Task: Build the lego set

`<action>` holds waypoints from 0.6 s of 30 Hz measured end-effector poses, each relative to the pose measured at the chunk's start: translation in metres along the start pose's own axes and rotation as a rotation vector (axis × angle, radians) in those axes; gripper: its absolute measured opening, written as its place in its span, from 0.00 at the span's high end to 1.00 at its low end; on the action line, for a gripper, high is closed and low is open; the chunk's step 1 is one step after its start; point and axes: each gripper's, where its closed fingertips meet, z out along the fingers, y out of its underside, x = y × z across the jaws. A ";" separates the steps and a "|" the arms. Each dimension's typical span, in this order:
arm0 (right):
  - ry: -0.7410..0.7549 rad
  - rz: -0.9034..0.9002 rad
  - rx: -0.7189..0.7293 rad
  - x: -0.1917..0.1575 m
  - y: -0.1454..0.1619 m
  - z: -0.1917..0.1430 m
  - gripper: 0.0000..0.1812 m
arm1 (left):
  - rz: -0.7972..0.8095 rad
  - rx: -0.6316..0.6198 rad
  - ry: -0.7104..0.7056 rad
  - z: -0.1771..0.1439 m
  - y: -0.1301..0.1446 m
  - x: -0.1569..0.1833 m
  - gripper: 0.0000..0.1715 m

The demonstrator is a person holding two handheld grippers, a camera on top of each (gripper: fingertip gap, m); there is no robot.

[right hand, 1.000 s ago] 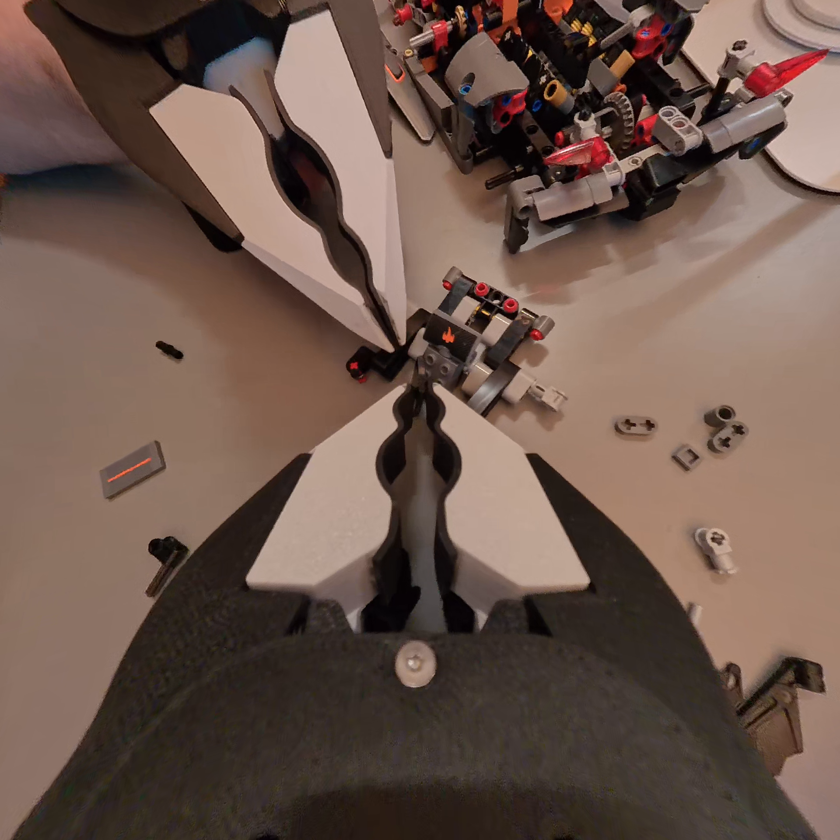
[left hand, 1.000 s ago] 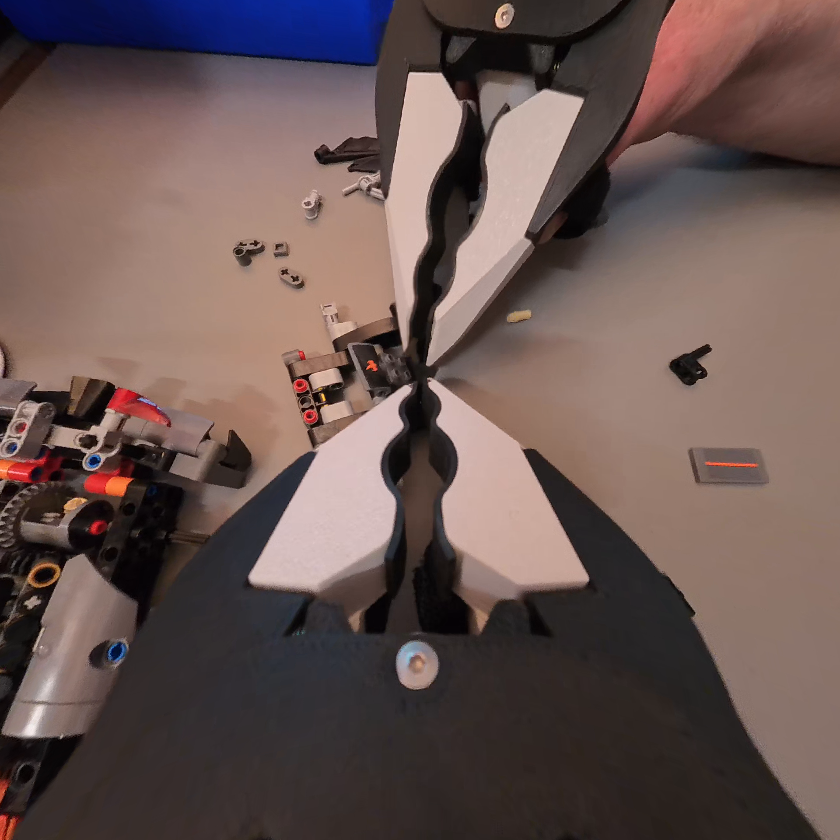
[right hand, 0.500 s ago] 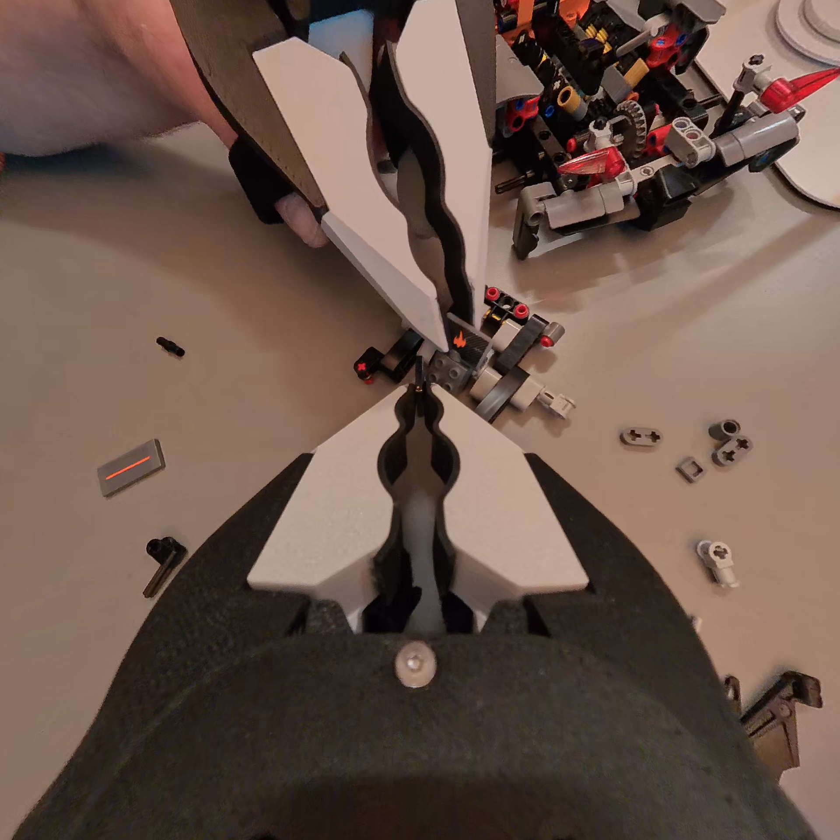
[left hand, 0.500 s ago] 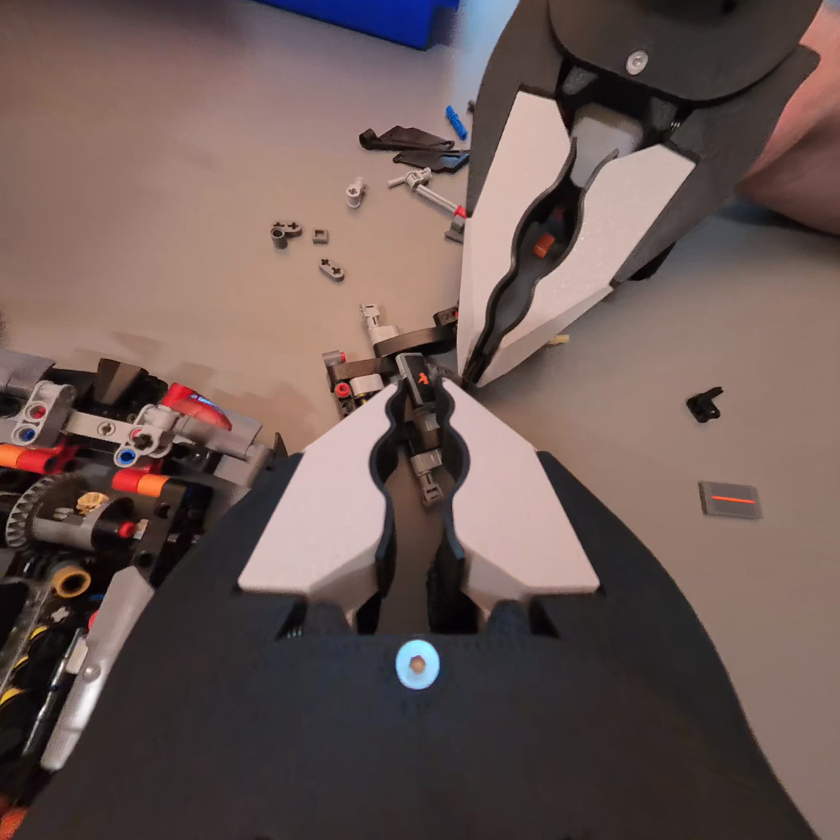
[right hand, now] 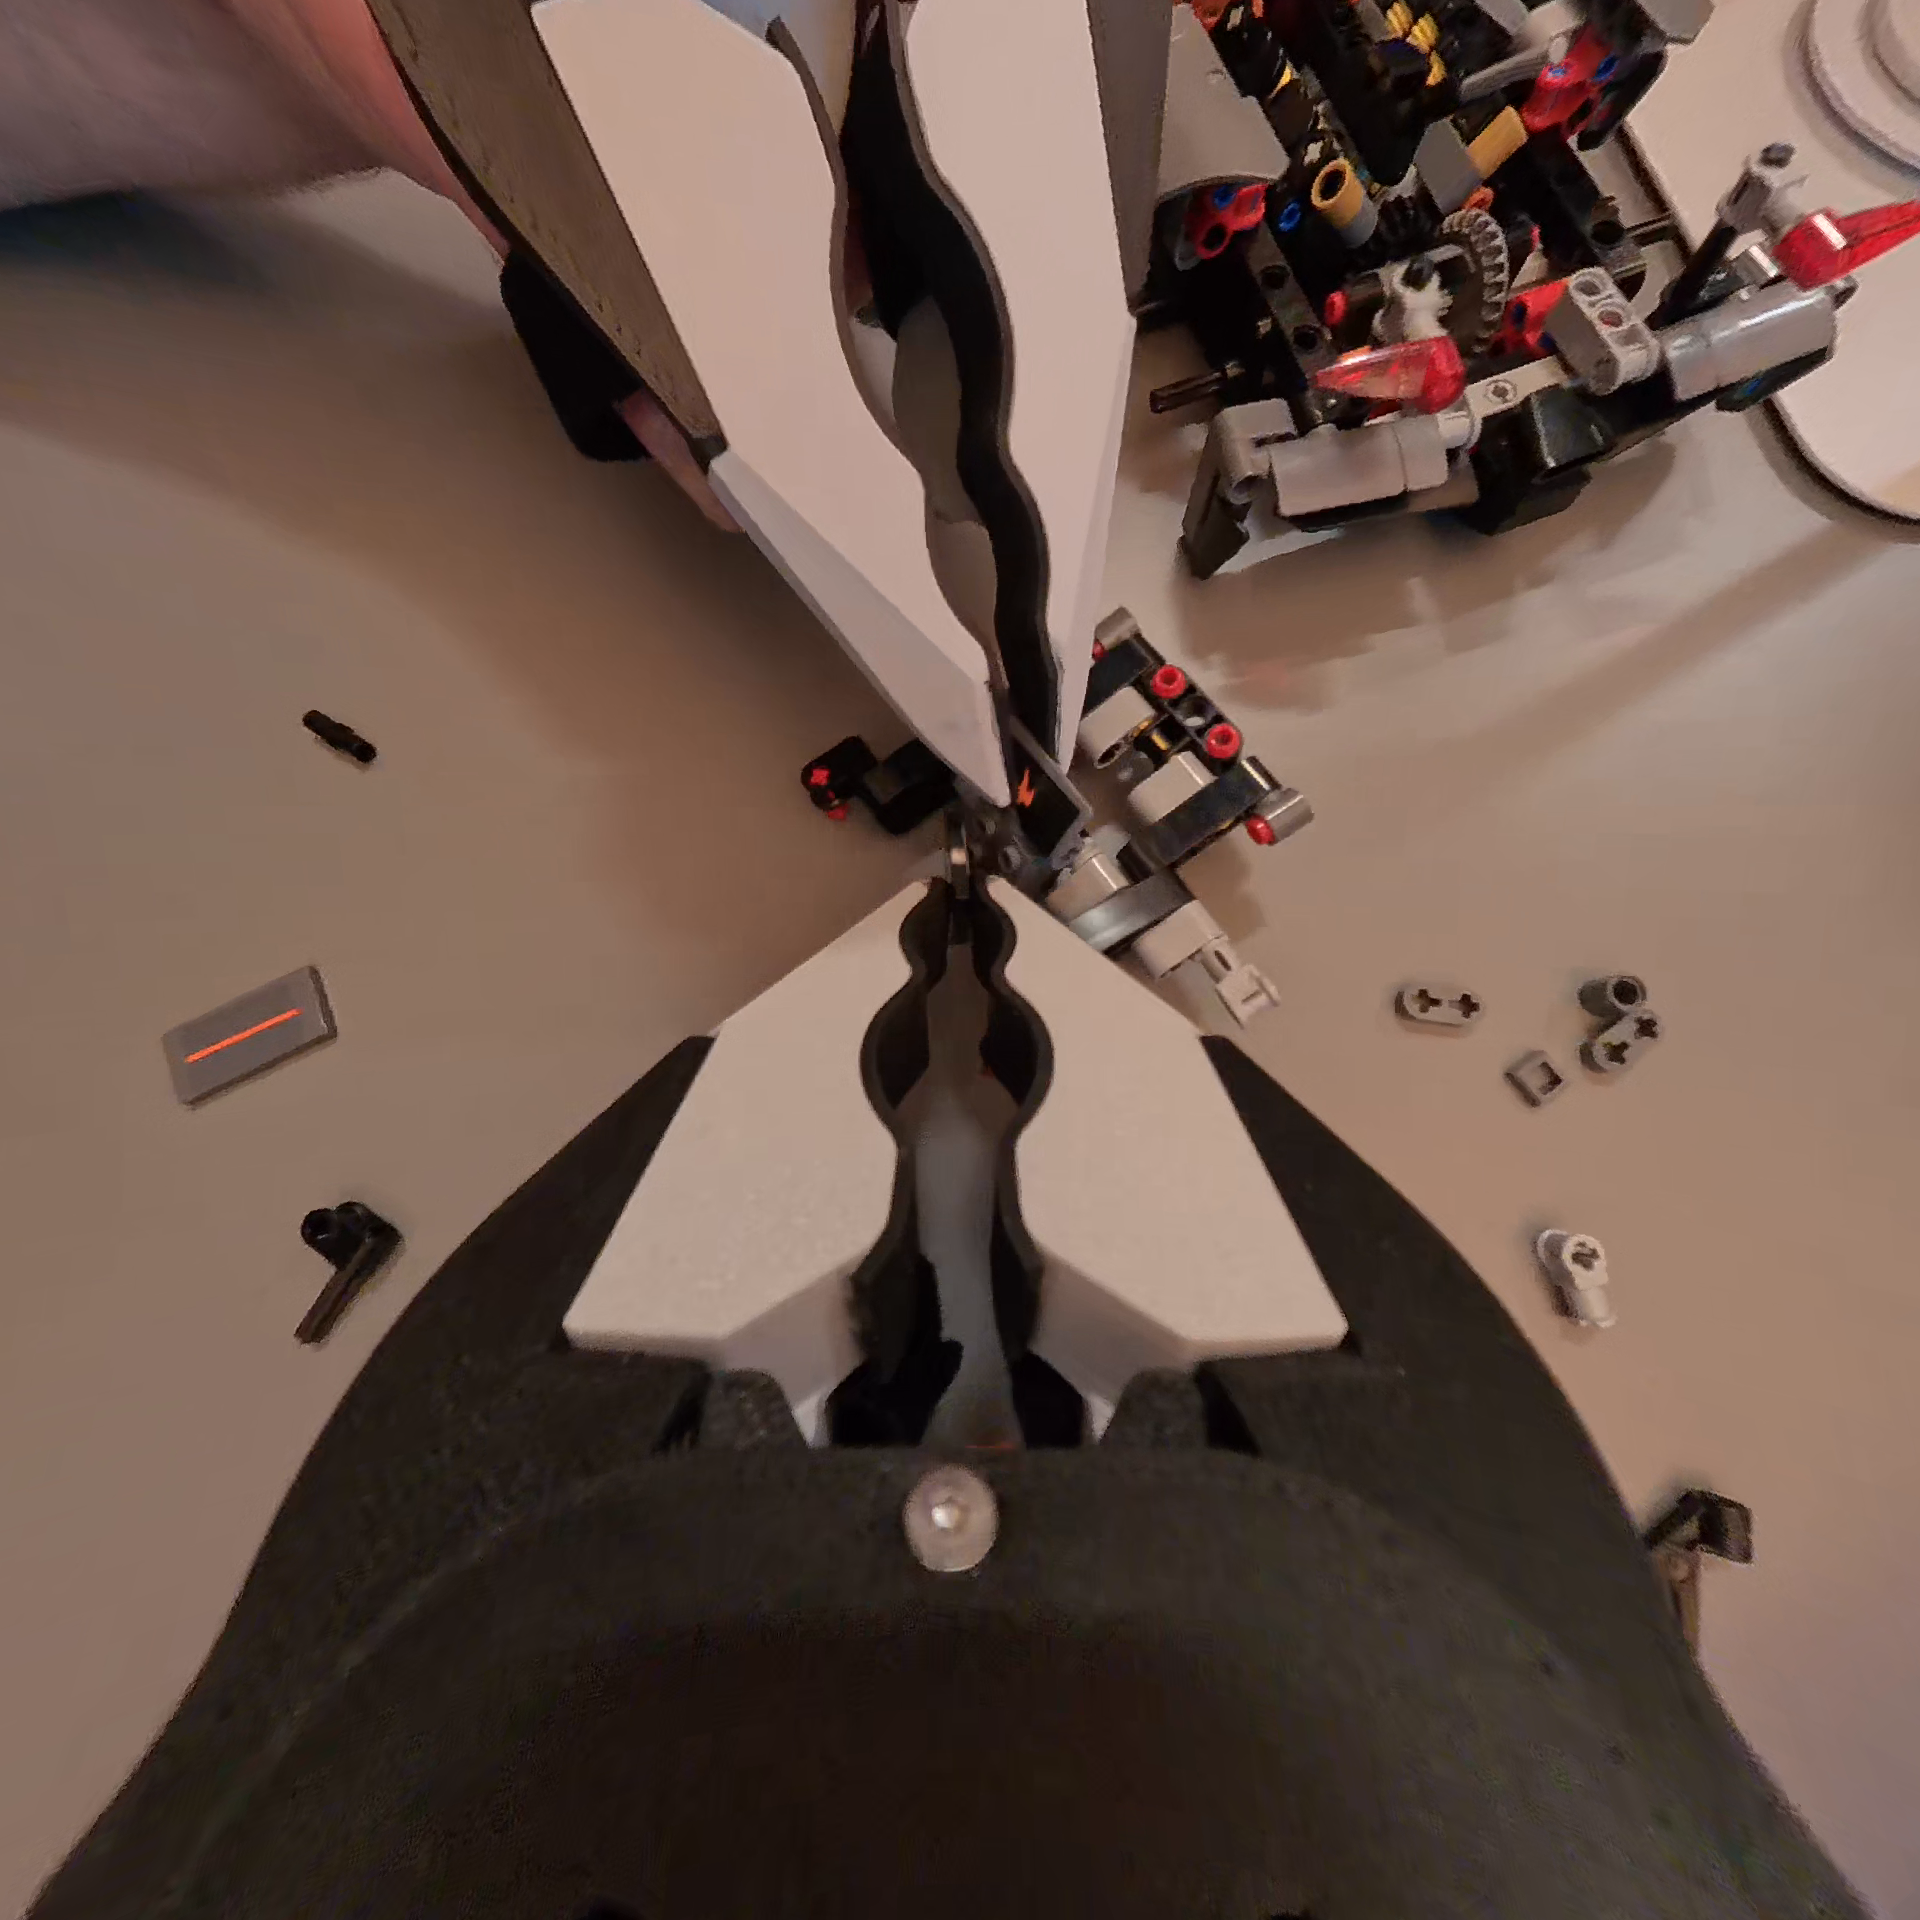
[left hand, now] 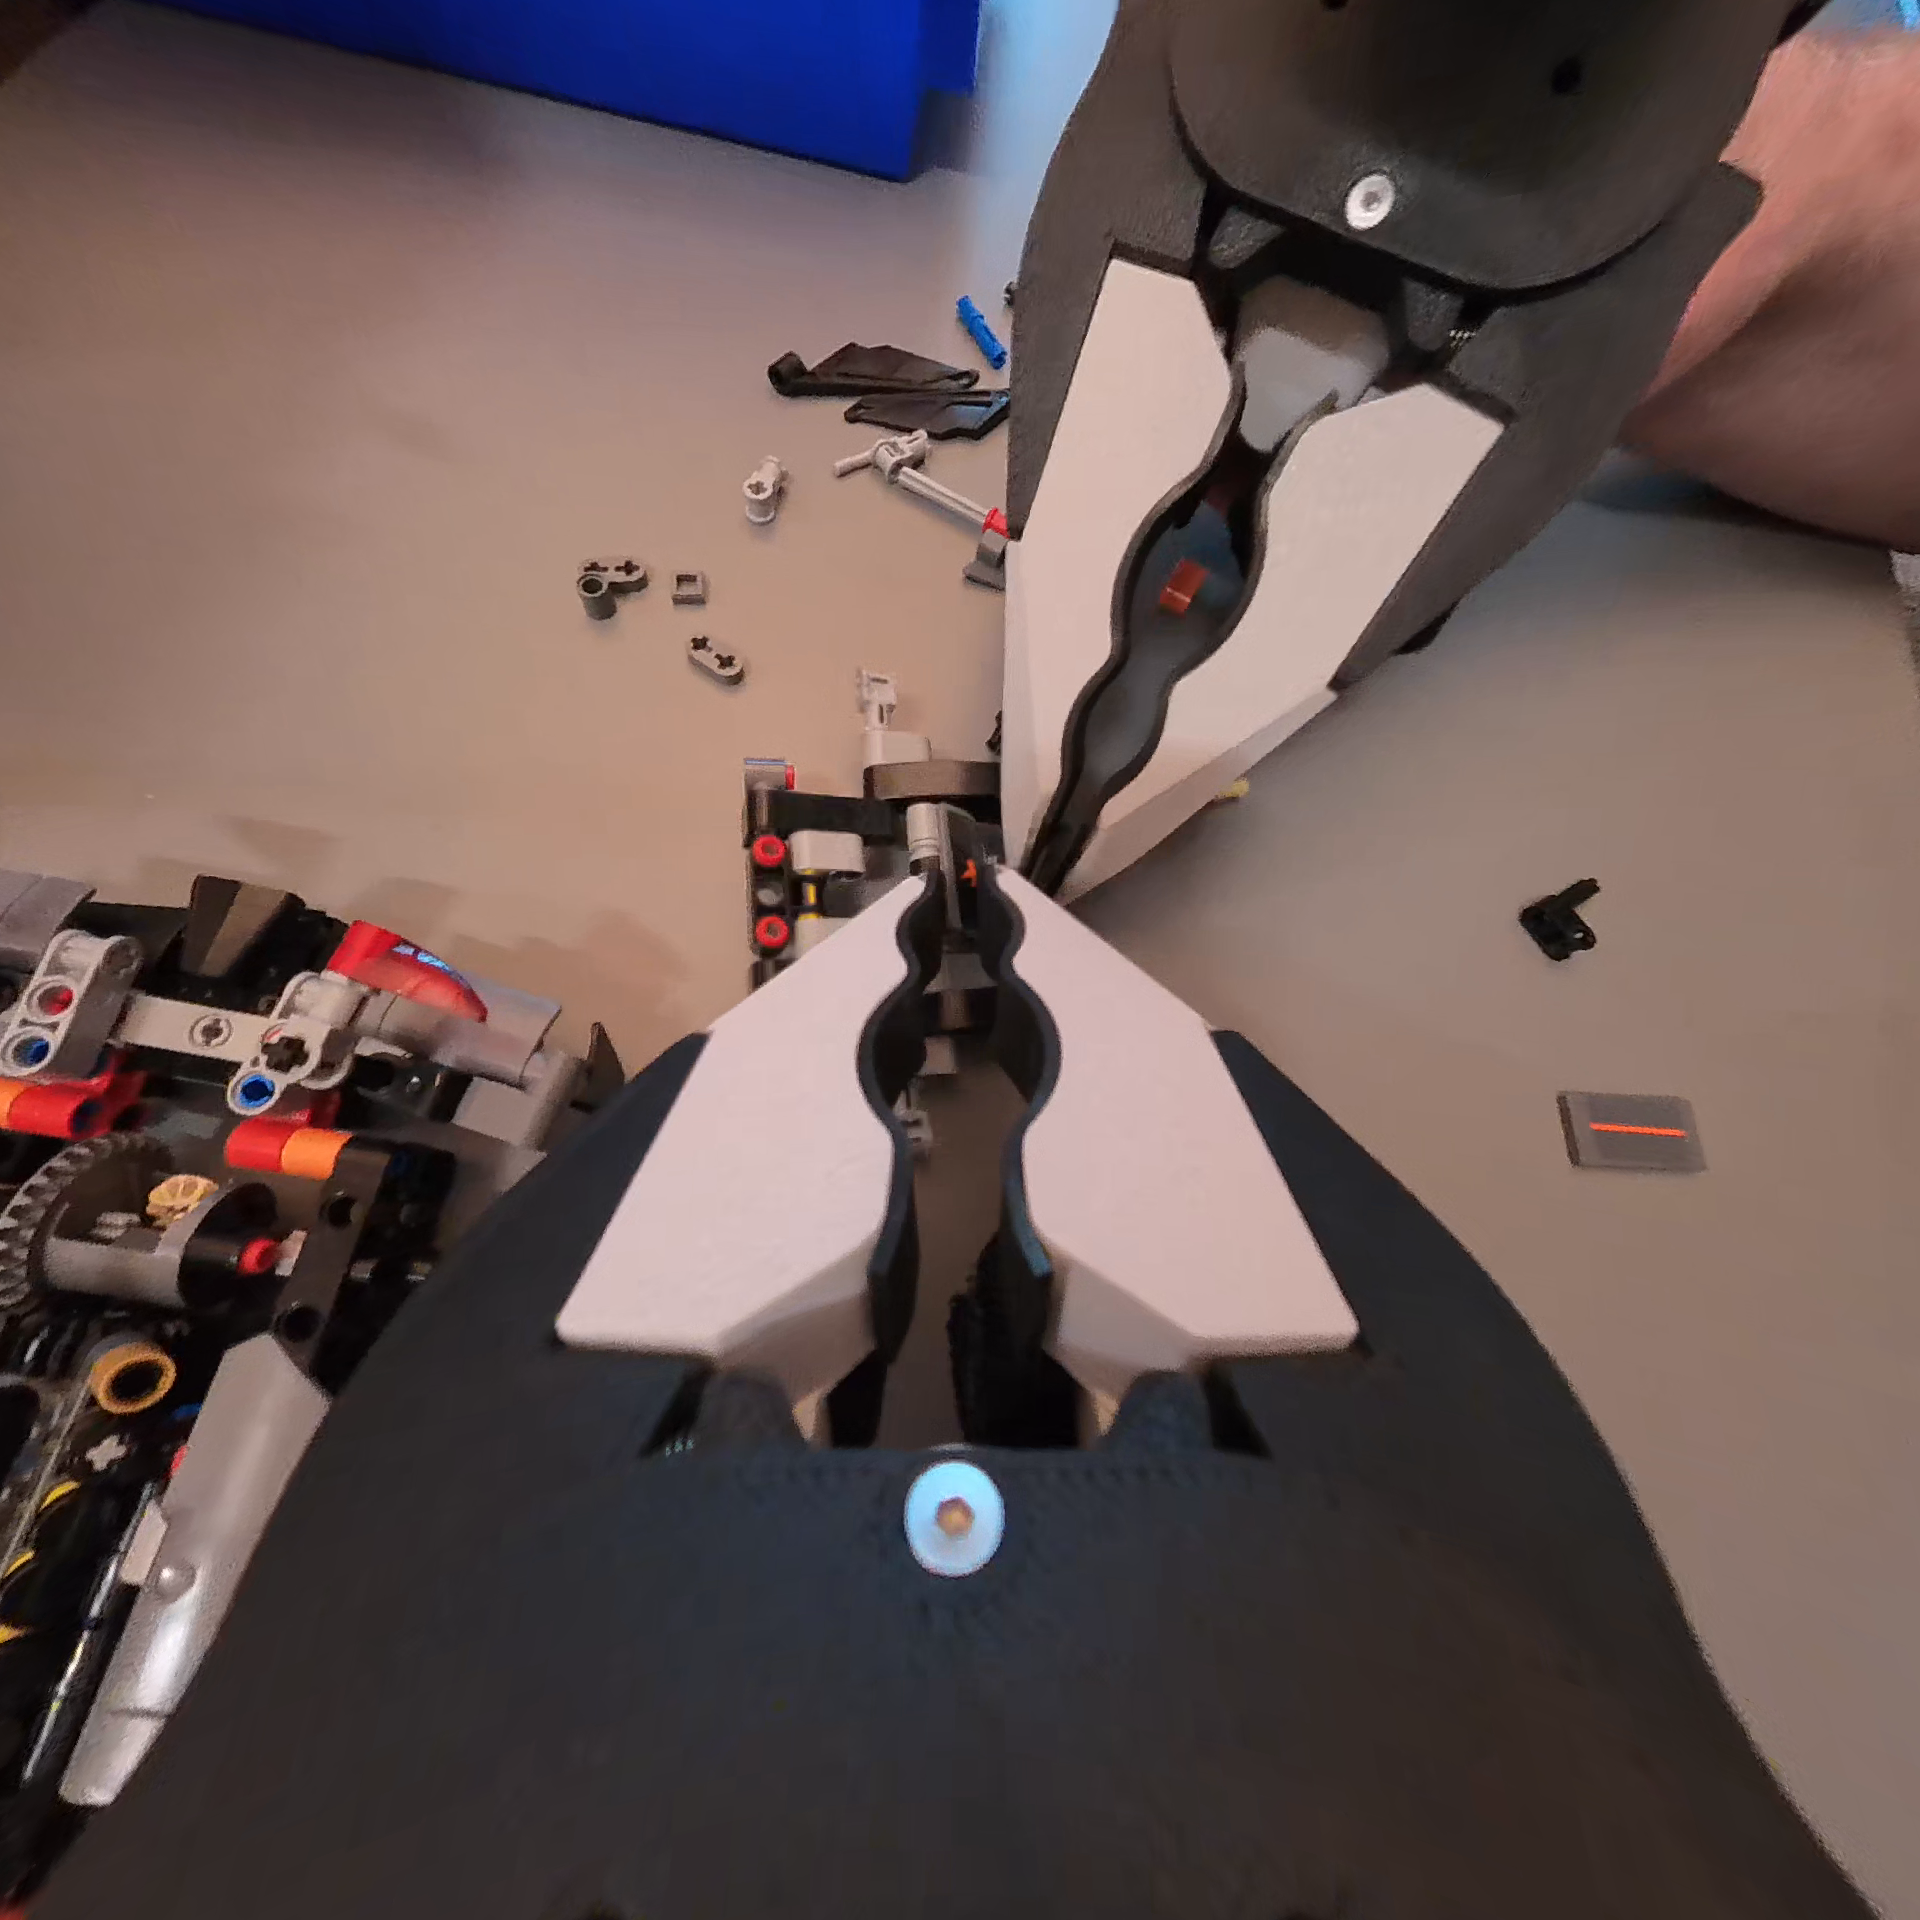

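Left wrist view: my left gripper (left hand: 958, 894) reaches forward over the grey table (left hand: 312, 468), its jaws closed on the near end of the small sub-assembly (left hand: 831, 842), on the dark tile with an orange mark (left hand: 971, 871). My right gripper (left hand: 1039, 862) comes in from the far side, tips meeting the same piece; its jaws are nearly together, pinched at the tip on a thin dark part of the sub-assembly. A hand (left hand: 1808, 343) shows behind it.

Right wrist view: the right gripper (right hand: 956, 894) holds a dark pin-like end of the sub-assembly (right hand: 1153, 769), while the left gripper (right hand: 1023, 769) descends from above onto the marked tile (right hand: 1039, 795). The sub-assembly lies on the table between the two tips, with red pins along one black beam and a light grey axle connector at one end.

The large model (left hand: 187, 1122), black and grey with red, orange and blue parts and a gear, sits to my left, apart from the sub-assembly; in the right wrist view it lies beyond the left gripper (right hand: 1455, 312).

Loose parts: a grey tile with an orange line (left hand: 1629, 1130), a black connector (left hand: 1558, 920), small grey connectors (left hand: 665, 613), black panels (left hand: 894, 384), a blue pin (left hand: 980, 330). A blue bin (left hand: 623, 62) stands at the far edge.
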 end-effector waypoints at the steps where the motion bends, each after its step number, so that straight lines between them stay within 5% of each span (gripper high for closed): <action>1: 0.008 -0.004 0.001 0.000 -0.001 0.000 0.99 | 0.003 -0.004 -0.005 0.000 0.001 -0.001 0.98; 18: 0.107 -0.074 -0.009 0.009 -0.001 -0.004 0.94 | 0.012 -0.002 -0.004 0.002 -0.001 0.000 0.98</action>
